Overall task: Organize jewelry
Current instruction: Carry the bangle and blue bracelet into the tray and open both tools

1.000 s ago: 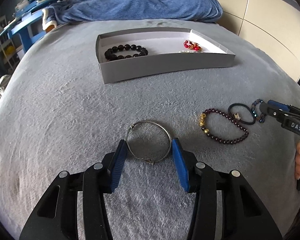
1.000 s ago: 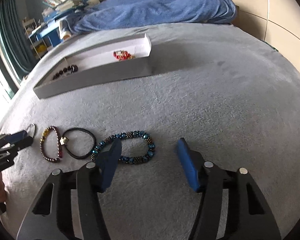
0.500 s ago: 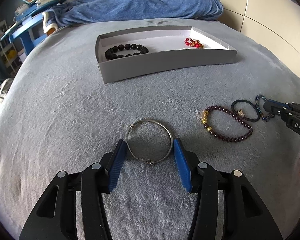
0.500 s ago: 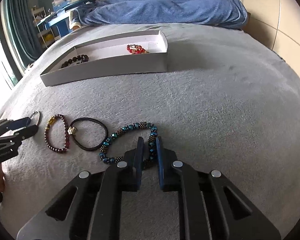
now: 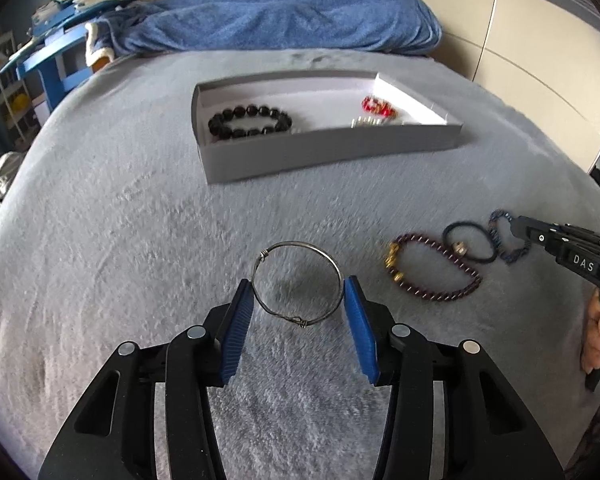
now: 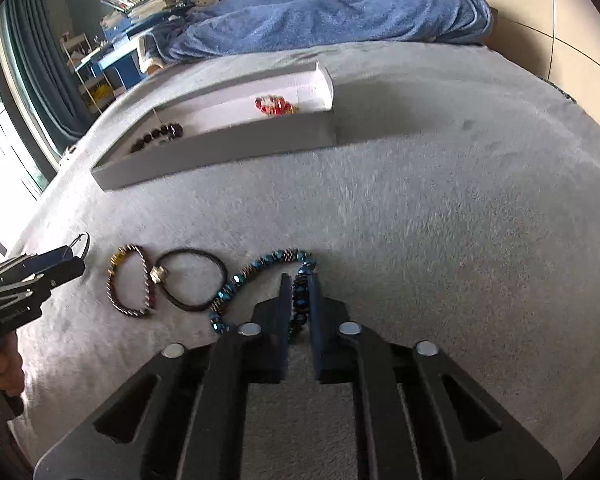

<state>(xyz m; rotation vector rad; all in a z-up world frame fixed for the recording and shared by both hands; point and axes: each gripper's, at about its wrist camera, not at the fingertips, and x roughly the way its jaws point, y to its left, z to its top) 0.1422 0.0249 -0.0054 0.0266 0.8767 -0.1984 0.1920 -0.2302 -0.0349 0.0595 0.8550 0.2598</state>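
My left gripper (image 5: 298,294) is shut on a silver wire bangle (image 5: 296,248), held across its width and lifted a little above the grey blanket. My right gripper (image 6: 299,284) is shut on a blue beaded bracelet (image 6: 260,268), which trails onto the blanket. A dark red beaded bracelet (image 5: 436,272) and a black hair tie (image 5: 470,240) lie between the two grippers. The grey box (image 5: 328,148) at the back holds a black bead bracelet (image 5: 250,120), red jewelry (image 5: 376,106) and a pale beaded piece (image 5: 366,121).
A blue blanket (image 5: 284,16) is heaped behind the box. Blue shelves with books (image 5: 64,12) stand at the back left. A cream wardrobe (image 5: 520,32) lines the right side. The bed's edge curves down at left and right.
My right gripper closed from open onto the blue beaded bracelet and began lifting it. My left gripper tightened on the silver bangle and raised it off the blanket.
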